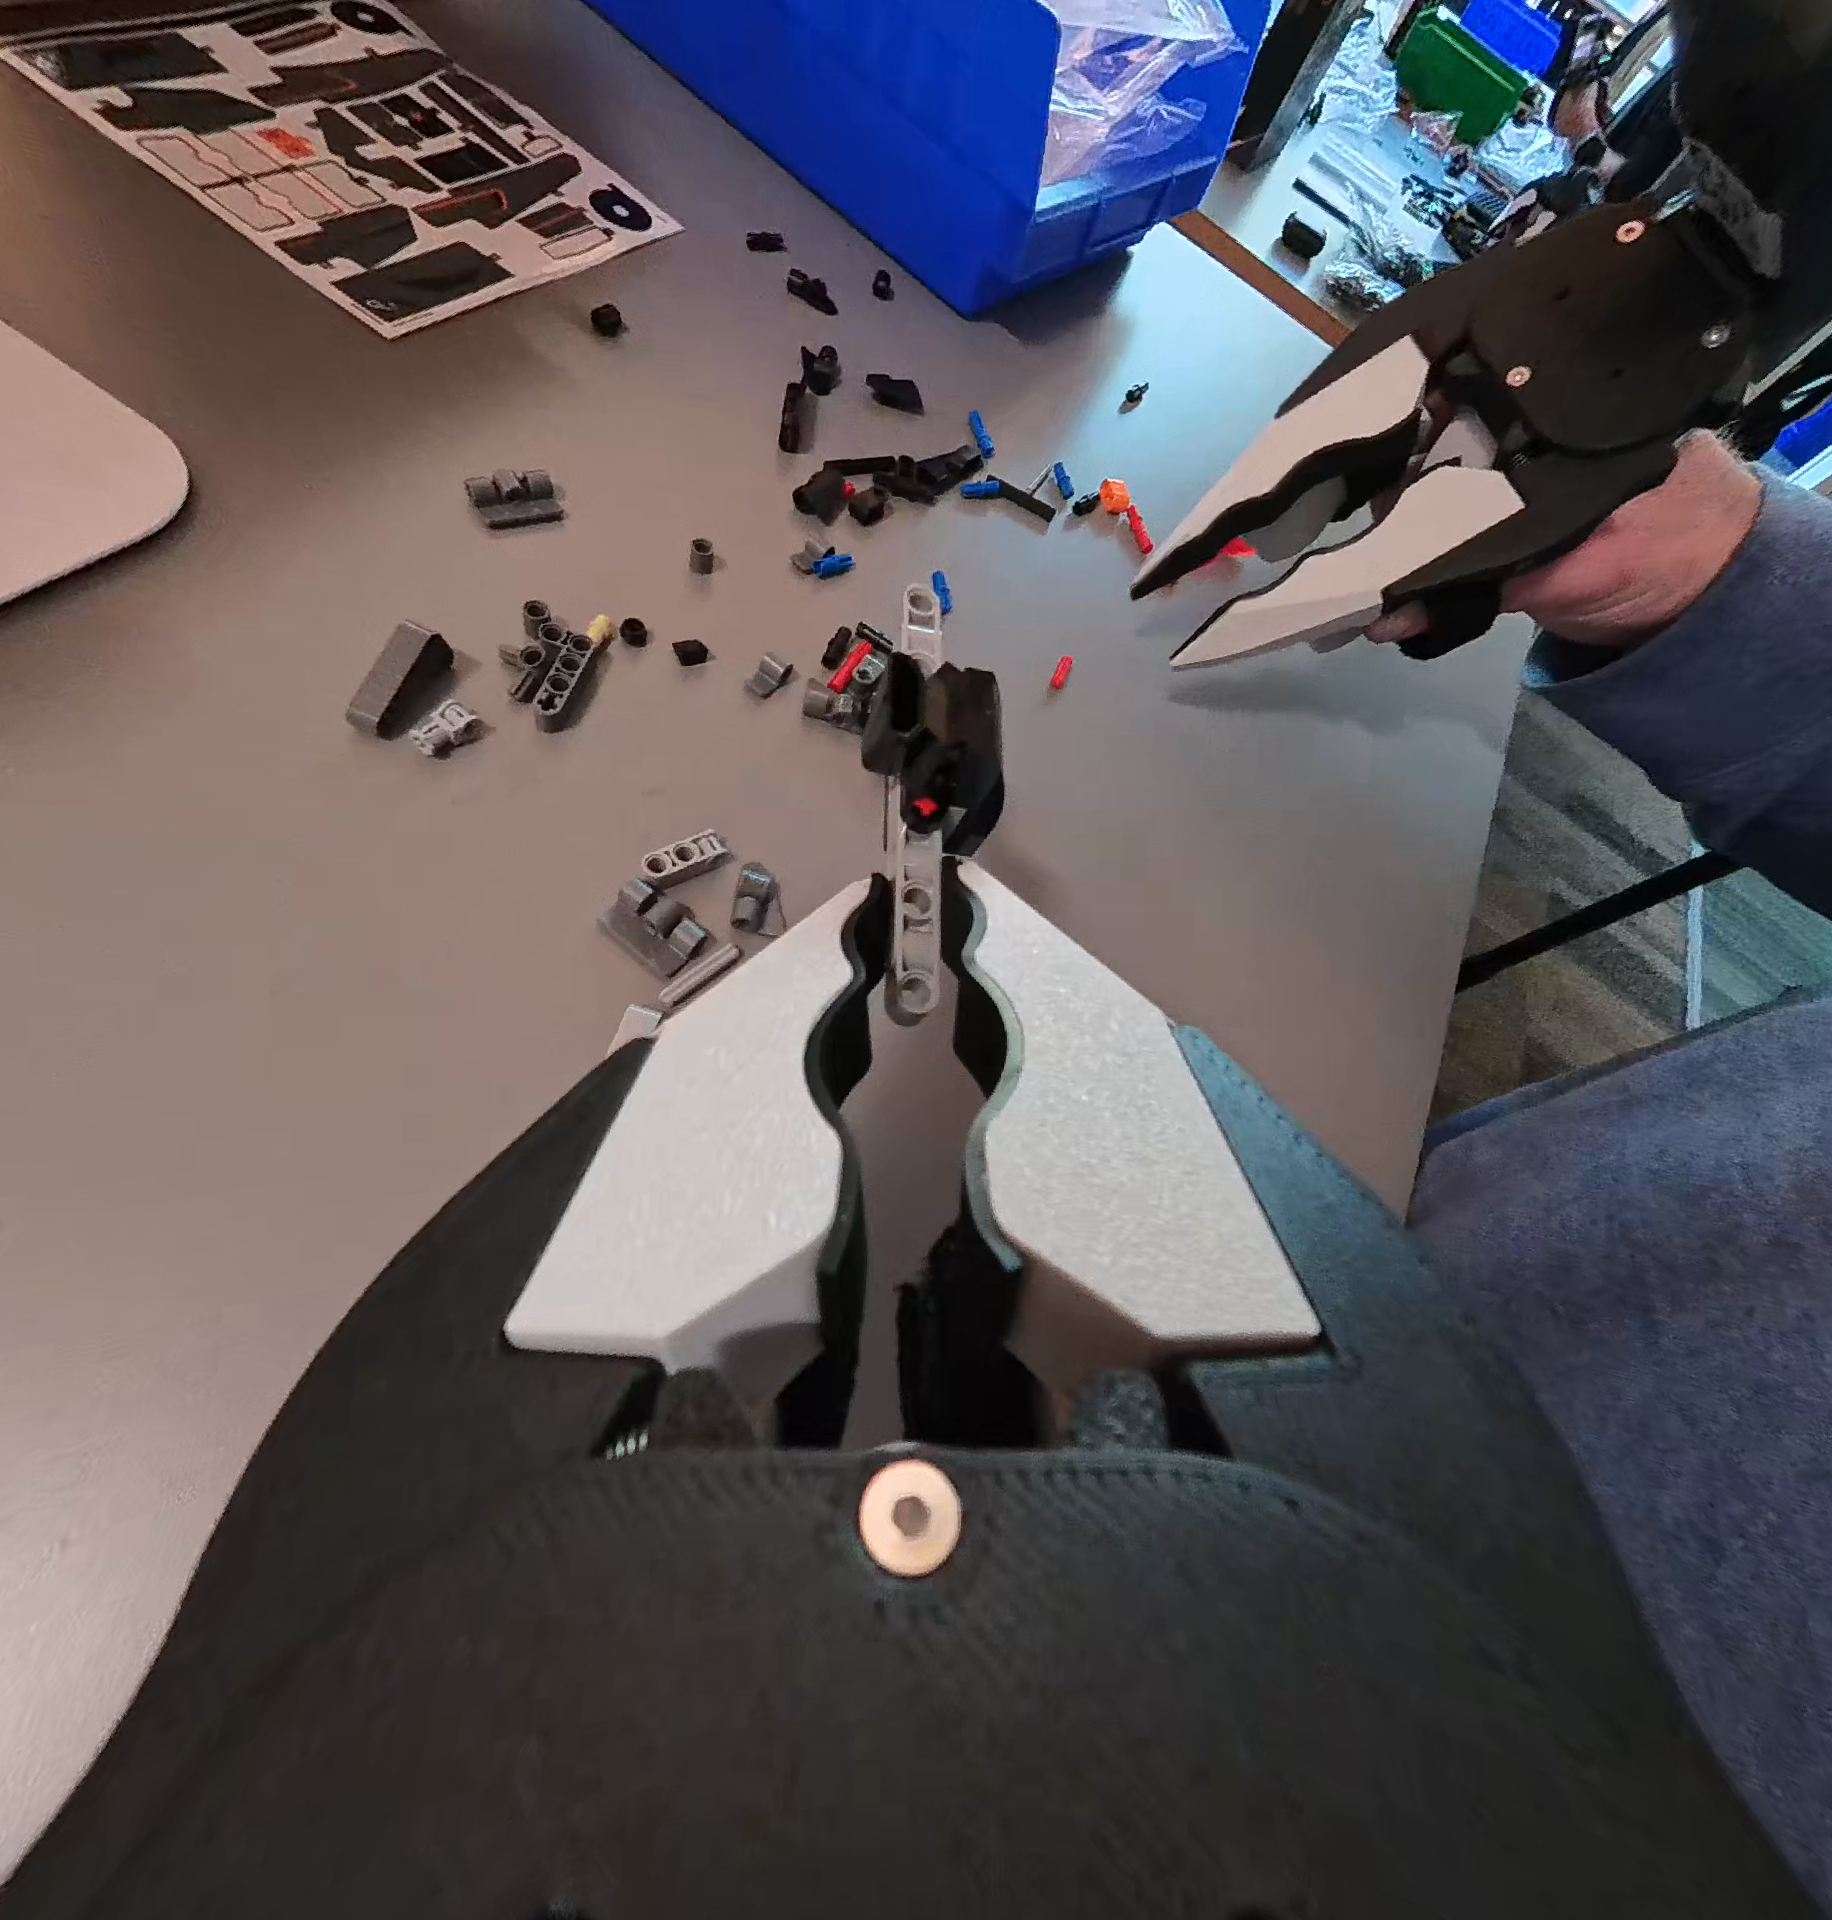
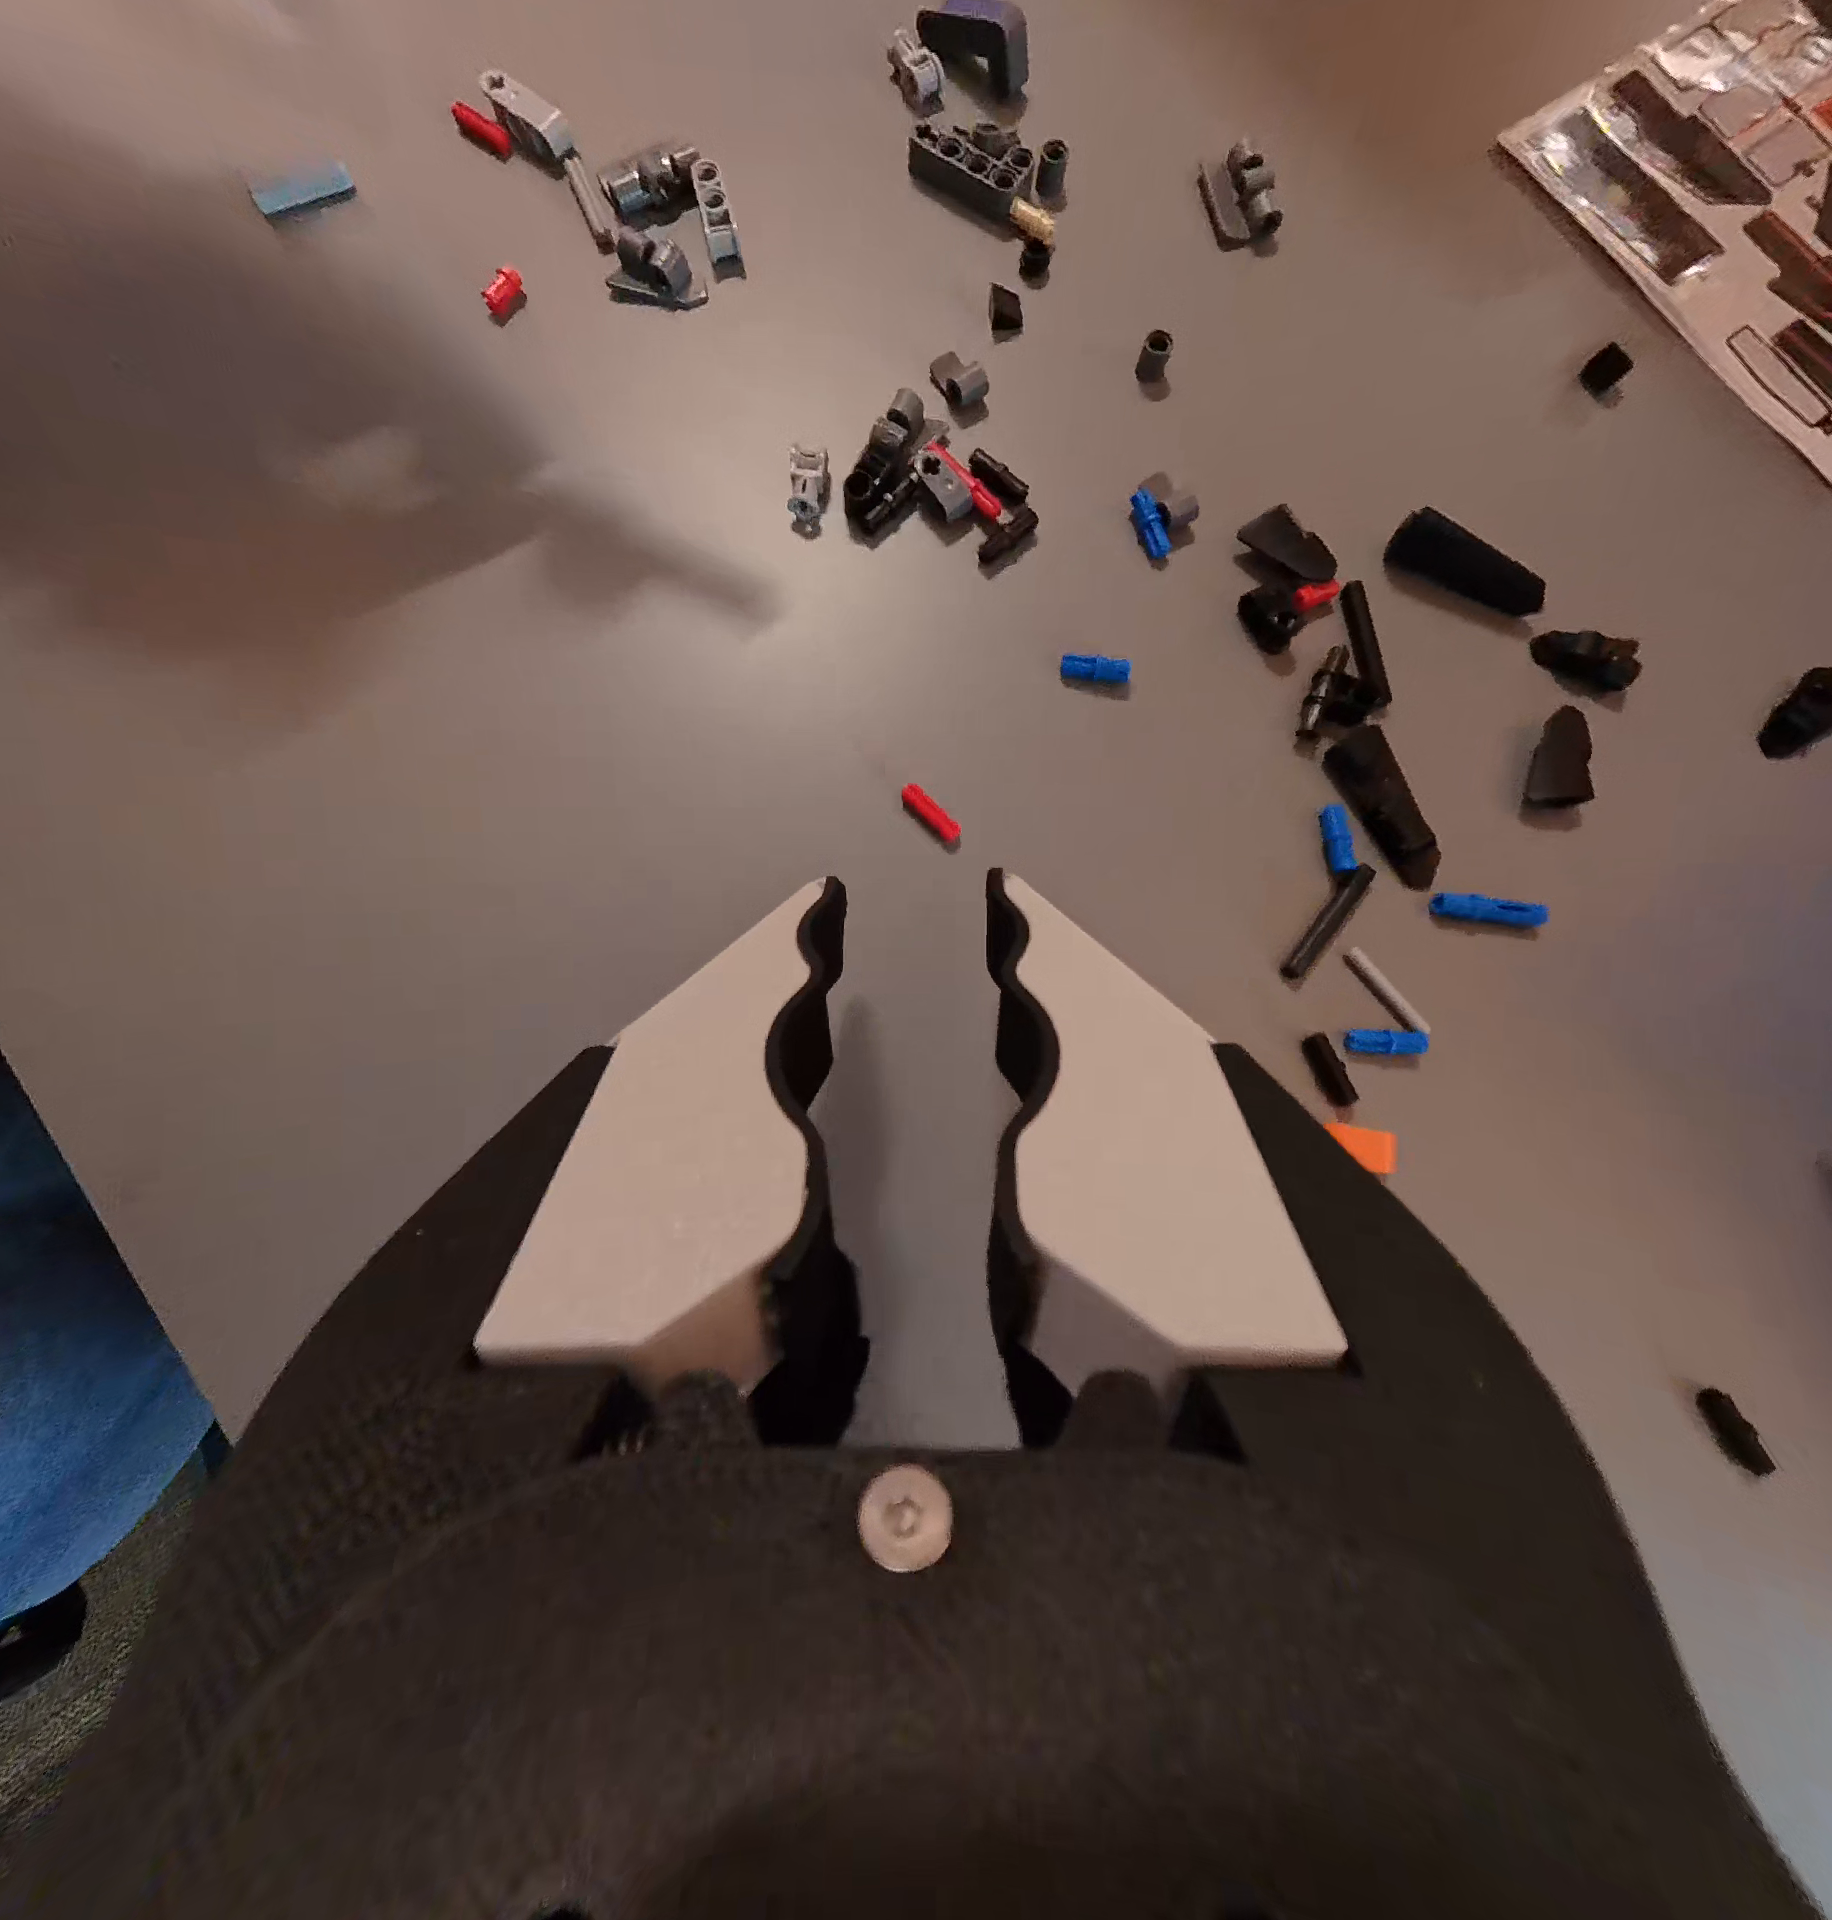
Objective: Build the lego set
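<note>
A blue bin (image 1: 922,125) stands at the far edge of the grey table (image 1: 268,935), with crumpled clear plastic bags (image 1: 1130,94) inside it. Just beside the bin lies a sticker sheet (image 1: 340,145).

The left gripper (image 1: 914,894) is clamped on a light grey beam (image 1: 917,914), which stands up between its fingertips. Black parts (image 1: 938,743) with a small red piece are fixed to the beam above the grip, all held clear of the table.

The right gripper (image 2: 914,883) is parted with nothing between its fingers. It points down at a bare patch of table, and a red pin (image 2: 931,811) lies just beyond its tips. In the left wrist view a hand (image 1: 1608,561) holds it off to the right.

Loose pieces (image 1: 683,623) in black, grey, blue and red are scattered over the table between the grippers and the bin.
</note>
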`<state>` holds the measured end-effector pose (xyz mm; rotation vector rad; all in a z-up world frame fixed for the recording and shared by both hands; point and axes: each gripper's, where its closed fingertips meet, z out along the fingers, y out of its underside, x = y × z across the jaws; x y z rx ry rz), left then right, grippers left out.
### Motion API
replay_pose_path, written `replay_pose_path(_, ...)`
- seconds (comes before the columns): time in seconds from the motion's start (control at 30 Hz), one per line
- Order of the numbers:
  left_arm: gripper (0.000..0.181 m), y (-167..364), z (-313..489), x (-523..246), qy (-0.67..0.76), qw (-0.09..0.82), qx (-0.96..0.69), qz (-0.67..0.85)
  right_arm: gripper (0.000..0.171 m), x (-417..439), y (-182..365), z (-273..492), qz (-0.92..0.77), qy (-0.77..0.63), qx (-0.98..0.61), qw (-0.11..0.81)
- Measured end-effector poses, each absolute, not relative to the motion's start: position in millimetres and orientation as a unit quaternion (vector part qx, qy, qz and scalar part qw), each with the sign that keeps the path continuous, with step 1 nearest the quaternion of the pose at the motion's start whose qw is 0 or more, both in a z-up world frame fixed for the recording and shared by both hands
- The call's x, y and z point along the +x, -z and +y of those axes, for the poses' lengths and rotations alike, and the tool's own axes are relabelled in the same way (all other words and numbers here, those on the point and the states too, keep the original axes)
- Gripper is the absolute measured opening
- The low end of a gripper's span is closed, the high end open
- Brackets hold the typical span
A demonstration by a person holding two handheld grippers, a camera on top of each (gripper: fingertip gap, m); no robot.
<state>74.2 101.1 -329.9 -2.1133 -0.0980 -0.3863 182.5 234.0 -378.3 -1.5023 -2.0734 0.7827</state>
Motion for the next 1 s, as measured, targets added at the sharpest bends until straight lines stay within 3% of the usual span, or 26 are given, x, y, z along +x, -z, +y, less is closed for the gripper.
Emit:
replay_pose_path(0.53,0.008,329,83,71,0.153,0.478,-0.863,-0.051,0.009,94,383,219,-0.799,-0.282,-0.477,0.234)
replay_pose_path(1.0,0.008,332,76,69,0.153,0.478,-0.863,-0.060,0.003,83,401,216,-0.842,-0.266,-0.433,0.182)
